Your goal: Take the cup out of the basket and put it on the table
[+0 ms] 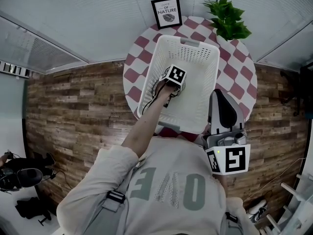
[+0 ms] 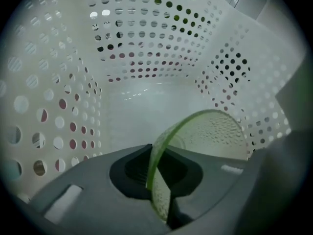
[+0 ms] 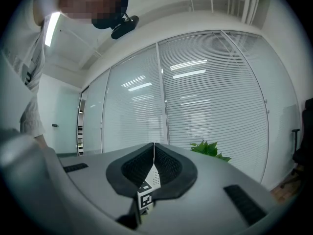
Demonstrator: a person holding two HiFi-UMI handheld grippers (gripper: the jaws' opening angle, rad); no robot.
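A white perforated basket (image 1: 161, 48) stands on the round red-and-white checked table (image 1: 239, 77). My left gripper (image 1: 172, 84) reaches steeply down into it. In the left gripper view a translucent green cup (image 2: 215, 133) lies on its side on the basket floor (image 2: 146, 102). The left gripper (image 2: 155, 180) is shut on the cup's thin wall at the rim. The head view hides the cup under the left gripper's marker cube. My right gripper (image 1: 218, 94) hovers at the basket's near right corner. It is shut and empty (image 3: 154, 153), pointing level at the window blinds.
A potted plant (image 1: 227, 18) and a framed picture (image 1: 166, 12) stand on the far side of the table. The basket walls (image 2: 58, 82) close in around the left gripper. Wood-plank floor (image 1: 73, 106) surrounds the table. Bags lie on the floor at left (image 1: 22, 177).
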